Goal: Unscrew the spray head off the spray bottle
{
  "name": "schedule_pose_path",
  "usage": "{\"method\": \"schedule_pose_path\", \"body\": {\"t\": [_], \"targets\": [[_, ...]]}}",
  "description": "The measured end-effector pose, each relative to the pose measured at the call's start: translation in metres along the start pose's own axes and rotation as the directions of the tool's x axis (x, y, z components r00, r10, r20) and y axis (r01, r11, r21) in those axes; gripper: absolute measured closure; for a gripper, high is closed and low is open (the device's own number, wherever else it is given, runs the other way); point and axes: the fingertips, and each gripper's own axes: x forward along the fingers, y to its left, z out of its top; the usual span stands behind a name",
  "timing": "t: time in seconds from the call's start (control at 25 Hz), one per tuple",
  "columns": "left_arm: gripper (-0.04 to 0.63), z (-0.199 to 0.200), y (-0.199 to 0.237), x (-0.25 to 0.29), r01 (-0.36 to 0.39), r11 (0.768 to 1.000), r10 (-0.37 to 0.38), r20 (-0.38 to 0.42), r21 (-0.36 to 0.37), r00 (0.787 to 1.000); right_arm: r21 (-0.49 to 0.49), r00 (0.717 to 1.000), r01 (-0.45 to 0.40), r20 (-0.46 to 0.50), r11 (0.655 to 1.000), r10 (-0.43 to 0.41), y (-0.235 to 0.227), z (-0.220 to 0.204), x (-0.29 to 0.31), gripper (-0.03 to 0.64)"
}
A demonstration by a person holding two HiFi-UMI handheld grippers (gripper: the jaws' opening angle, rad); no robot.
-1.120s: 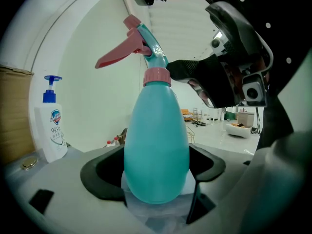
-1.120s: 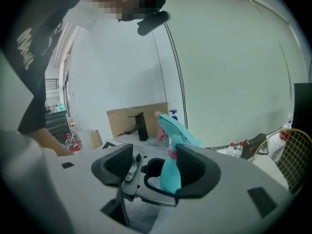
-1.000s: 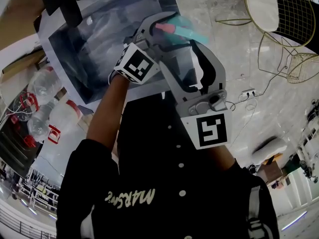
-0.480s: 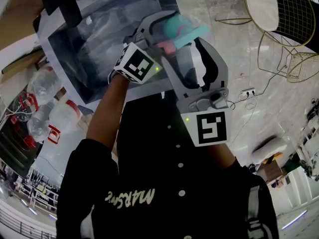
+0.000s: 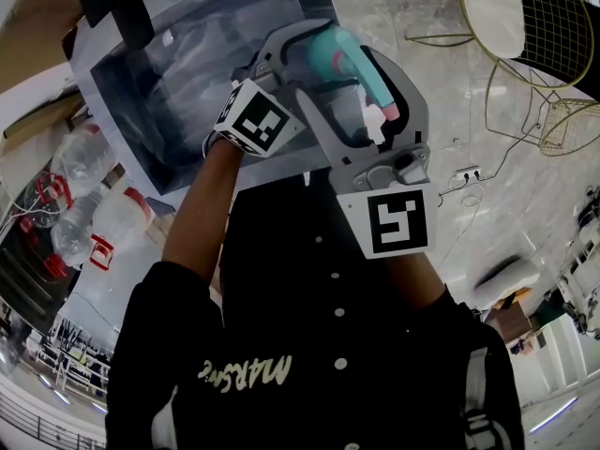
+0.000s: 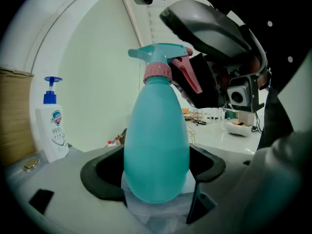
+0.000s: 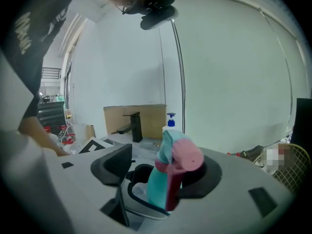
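A teal spray bottle (image 6: pixel 156 145) stands upright between the jaws of my left gripper (image 6: pixel 156 179), which is shut on its belly. It carries a pink collar (image 6: pixel 157 72), a teal spray head (image 6: pixel 161 52) and a pink trigger (image 6: pixel 187 74). In the right gripper view the spray head (image 7: pixel 175 157) faces the camera between the jaws of my right gripper (image 7: pixel 161 172). Those jaws have just been opening, and the pads stand off the head. In the head view both grippers meet at the spray head (image 5: pixel 352 59), held up in front of the person.
A white soap pump bottle (image 6: pixel 52 130) and a black faucet (image 7: pixel 132 126) stand by a cardboard box behind. Below lies a steel basin (image 5: pixel 187 82). Plastic bottles (image 5: pixel 84 204) sit at the left and a gold wire chair (image 5: pixel 525 36) at the right.
The spray head has turned: its nozzle lay across the view to the right, now the pink trigger points down toward the right gripper. The right gripper has rolled slightly; the left has not moved.
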Motion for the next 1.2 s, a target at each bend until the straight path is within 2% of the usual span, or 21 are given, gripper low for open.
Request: {"method": "schedule_pose_path", "body": {"t": [0.12, 0.24, 0.36, 0.44, 0.52, 0.68, 0.96, 1.0, 1.08, 1.2], "targets": [[0.198, 0.001, 0.0, 0.0, -0.003, 1.0, 0.003, -0.002, -0.002, 1.0, -0.008, 1.0, -0.008, 0.018, 1.0, 0.008, -0.004, 0.002, 0.005, 0.335], [0.198, 0.001, -0.001, 0.0, -0.003, 1.0, 0.003, 0.0, -0.001, 1.0, -0.032, 0.998, -0.051, 0.033, 0.998, 0.052, -0.005, 0.001, 0.007, 0.364], [0.198, 0.001, -0.001, 0.001, 0.006, 1.0, -0.006, 0.002, 0.0, 1.0, -0.082, 0.988, -0.144, 0.036, 0.986, 0.147, -0.006, -0.003, 0.008, 0.414], [0.198, 0.001, -0.001, 0.001, 0.012, 1.0, -0.012, 0.002, 0.002, 1.0, -0.129, 0.971, -0.23, 0.031, 0.965, 0.236, -0.006, -0.004, 0.009, 0.449], [0.198, 0.002, -0.001, 0.001, 0.017, 1.0, -0.017, 0.004, 0.004, 1.0, -0.181, 0.939, -0.334, 0.016, 0.925, 0.342, -0.003, -0.006, 0.01, 0.451], [0.198, 0.001, -0.002, 0.0, 0.022, 1.0, -0.022, 0.0, 0.003, 1.0, -0.247, 0.832, -0.546, -0.044, 0.8, 0.554, 0.006, -0.007, 0.006, 0.453], [0.198, -0.003, 0.0, -0.001, 0.028, 1.0, -0.028, 0.0, -0.002, 1.0, -0.263, 0.668, -0.729, -0.074, 0.631, 0.741, 0.01, -0.002, 0.005, 0.456], [0.198, -0.004, 0.0, -0.002, 0.029, 1.0, -0.029, 0.001, 0.0, 1.0, -0.266, 0.65, -0.744, -0.075, 0.613, 0.756, 0.012, -0.002, 0.006, 0.456], [0.198, -0.005, 0.0, -0.003, 0.032, 0.999, -0.032, 0.004, 0.002, 0.999, -0.272, 0.632, -0.758, -0.085, 0.593, 0.77, 0.016, -0.003, 0.007, 0.456], [0.198, -0.002, -0.002, -0.002, 0.031, 0.999, -0.031, 0.008, 0.01, 0.999, -0.282, 0.632, -0.76, -0.107, 0.586, 0.768, 0.016, -0.002, 0.003, 0.456]]}}
